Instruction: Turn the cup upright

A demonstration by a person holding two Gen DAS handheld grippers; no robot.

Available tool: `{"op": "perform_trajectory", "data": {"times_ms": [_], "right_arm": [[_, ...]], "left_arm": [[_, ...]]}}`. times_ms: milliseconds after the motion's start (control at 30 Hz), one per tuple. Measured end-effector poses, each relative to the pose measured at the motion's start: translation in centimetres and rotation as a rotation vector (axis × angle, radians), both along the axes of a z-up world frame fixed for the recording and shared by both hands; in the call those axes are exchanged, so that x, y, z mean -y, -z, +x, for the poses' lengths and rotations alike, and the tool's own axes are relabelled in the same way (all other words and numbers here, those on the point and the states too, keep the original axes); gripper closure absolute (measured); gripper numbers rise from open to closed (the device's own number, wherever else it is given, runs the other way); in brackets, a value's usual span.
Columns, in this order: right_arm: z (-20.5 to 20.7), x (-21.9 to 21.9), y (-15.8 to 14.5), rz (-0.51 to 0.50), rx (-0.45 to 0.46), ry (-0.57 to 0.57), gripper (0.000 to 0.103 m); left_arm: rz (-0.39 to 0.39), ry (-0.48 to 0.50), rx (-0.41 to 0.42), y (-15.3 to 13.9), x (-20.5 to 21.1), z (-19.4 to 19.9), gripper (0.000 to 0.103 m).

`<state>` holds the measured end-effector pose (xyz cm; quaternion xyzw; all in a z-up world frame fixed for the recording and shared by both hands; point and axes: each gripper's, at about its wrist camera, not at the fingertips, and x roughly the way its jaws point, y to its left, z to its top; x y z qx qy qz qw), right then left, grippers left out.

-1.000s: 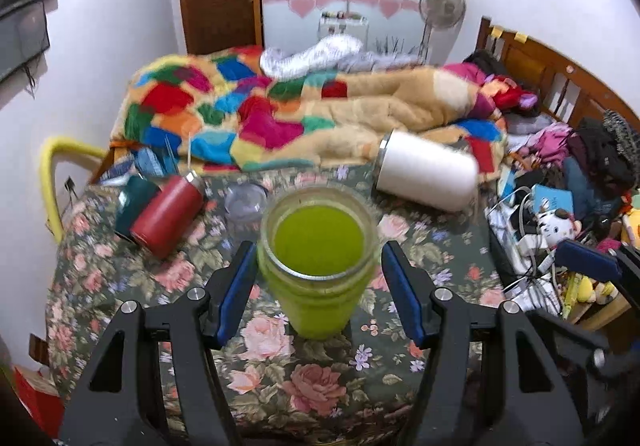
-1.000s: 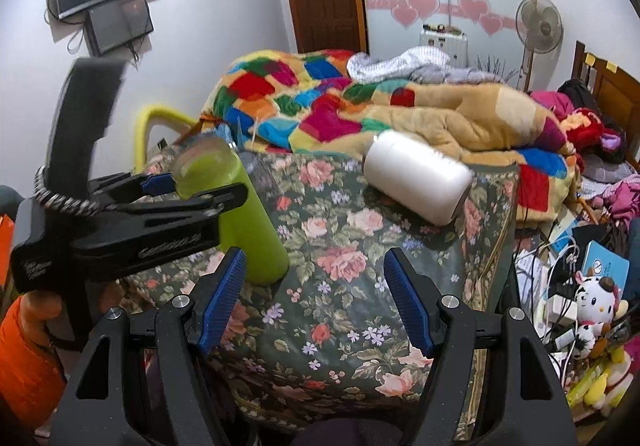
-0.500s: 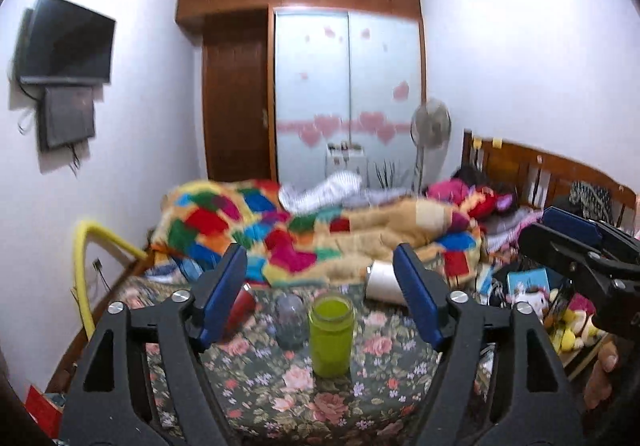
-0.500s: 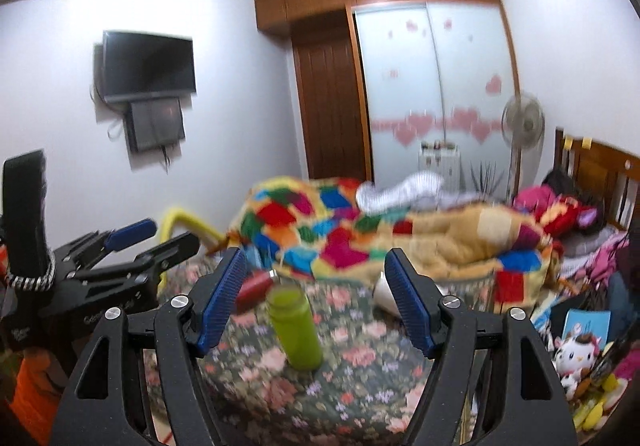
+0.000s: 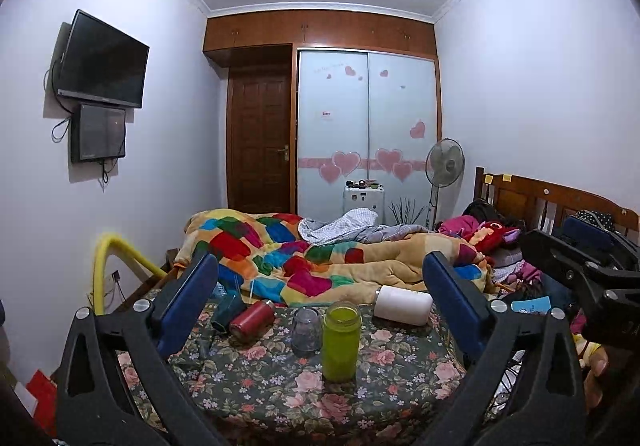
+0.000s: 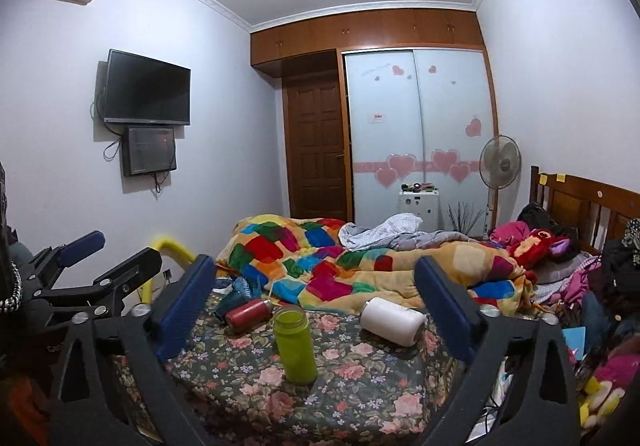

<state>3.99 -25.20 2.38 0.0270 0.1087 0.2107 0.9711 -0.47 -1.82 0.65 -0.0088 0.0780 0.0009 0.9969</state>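
Observation:
A lime green cup (image 5: pixel 341 342) stands upright, mouth up, on the floral tablecloth (image 5: pixel 280 394); it also shows in the right wrist view (image 6: pixel 295 344). My left gripper (image 5: pixel 320 310) is open and empty, well back from the cup. My right gripper (image 6: pixel 316 310) is open and empty, also well back. A white bottle (image 5: pixel 403 305) lies on its side behind the cup, as do a red bottle (image 5: pixel 252 320) and a dark teal cup (image 5: pixel 225 314). A small clear glass (image 5: pixel 306 330) stands beside the green cup.
A bed with a patchwork blanket (image 5: pixel 320 258) lies behind the table. Clutter and toys (image 6: pixel 600 386) sit at the right. A yellow frame (image 5: pixel 108 258) stands at the left. The other gripper shows at the left edge of the right wrist view (image 6: pixel 80 286).
Both grippers have pulled far back and up from the table. The left gripper, which had its fingers either side of the green cup, has left it standing upright.

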Motion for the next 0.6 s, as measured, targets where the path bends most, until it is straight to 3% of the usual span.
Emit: {"op": "perform_trajectory", "data": {"times_ms": [600], "right_arm": [[-0.66,0.42,0.53,-0.015,-0.023,0.001,0.000]], "left_arm": [[-0.007,0.000,-0.011,0.53,-0.09,-0.28,0.000]]}}
